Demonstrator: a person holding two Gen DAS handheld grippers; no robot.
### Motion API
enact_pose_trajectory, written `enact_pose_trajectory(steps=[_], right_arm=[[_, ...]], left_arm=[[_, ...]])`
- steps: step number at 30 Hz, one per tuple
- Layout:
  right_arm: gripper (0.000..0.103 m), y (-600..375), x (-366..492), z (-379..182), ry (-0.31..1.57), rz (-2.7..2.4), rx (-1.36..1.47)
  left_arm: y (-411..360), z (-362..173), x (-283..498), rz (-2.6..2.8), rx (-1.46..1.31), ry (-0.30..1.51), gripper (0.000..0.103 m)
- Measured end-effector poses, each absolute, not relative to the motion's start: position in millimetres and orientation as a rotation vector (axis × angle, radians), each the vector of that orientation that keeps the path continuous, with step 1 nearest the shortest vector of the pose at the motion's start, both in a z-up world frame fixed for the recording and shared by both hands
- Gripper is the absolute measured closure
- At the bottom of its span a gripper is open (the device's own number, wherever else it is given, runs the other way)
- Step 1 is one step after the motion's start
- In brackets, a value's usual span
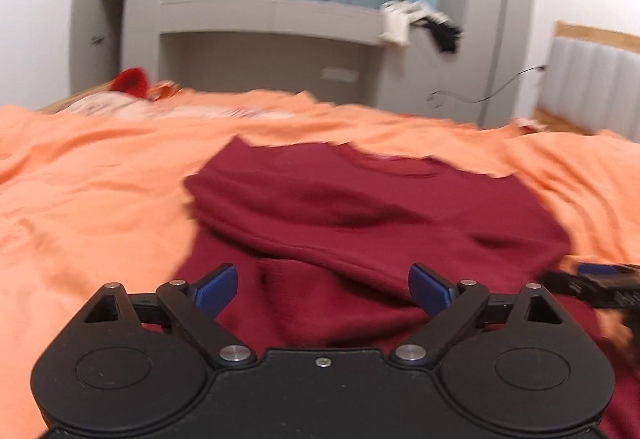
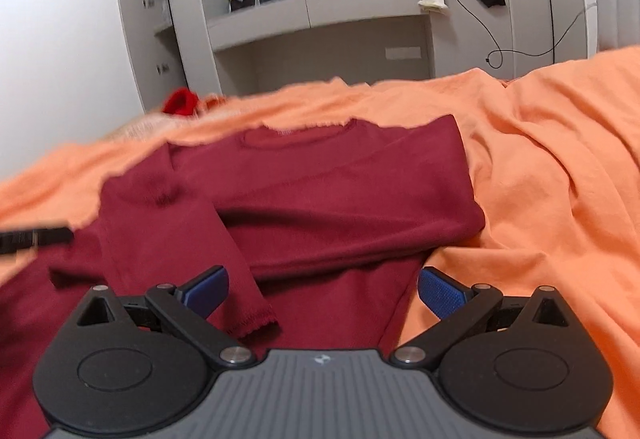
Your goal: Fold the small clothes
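While the dark red sweater [image 2: 320,191] lies partly folded on the orange bedsheet [image 2: 560,179], neckline toward the grey shelf unit [image 2: 320,19], both claws hover over its near hem. The left gripper [image 1: 324,291] stands spread apart, gripping nothing; the right gripper [image 2: 324,291] likewise (one sleeve cuff lies just below it).

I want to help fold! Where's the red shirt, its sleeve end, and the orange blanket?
red shirt [image 2: 340,175]: right wrist view, chest.
sleeve end [image 2: 256,325]: right wrist view, scalloped cuff.
orange blanket [image 2: 560,159]: right wrist view, wrinkled part.
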State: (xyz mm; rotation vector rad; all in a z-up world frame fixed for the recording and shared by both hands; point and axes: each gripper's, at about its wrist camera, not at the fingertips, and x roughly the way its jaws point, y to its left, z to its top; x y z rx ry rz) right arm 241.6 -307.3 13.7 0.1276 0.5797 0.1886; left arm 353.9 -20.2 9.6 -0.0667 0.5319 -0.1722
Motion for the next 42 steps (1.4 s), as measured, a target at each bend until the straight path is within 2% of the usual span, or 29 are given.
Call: enact_pose_trajectory(steps=[6,12,20,25,33,39,42], right_arm=[[0.000,-288.0,243.1,1.0,0.619,0.173,0.021],[0.000,-292.1,246.1,-1.3,0.641,0.190,0.049],[0.000,-302.3,247.9,-1.2,0.640,0.212,0.104],[0.000,-315.0,240.2,4.6,0.581,0.234,0.181],[0.000,-328.3,205.8,23.8,0.458,0.302,0.262],[0.000,-313.1,166.4,34.3,0.423,0.342,0.175],[0.000,-296.6,139.0,36.4,0.395,0.378,0.057]], left_arm=[[25.5,12.5,418.8,-0.047,-0.194,0.567,0.006],[60.0,5.0,485.7,0.075,-0.229,0.672,0.007],[85.3,-22.4,511.5,0.175,-0.293,0.779,0.003],[89.8,-9.9,490.7,0.153,-0.313,0.732,0.004],[104.8,16.0,408.3,0.069,-0.335,0.686,0.001],[115.4,16.4,339.4,0.008,-0.332,0.724,0.001],[112.9,21.3,303.3,-0.034,-0.297,0.687,0.001]])
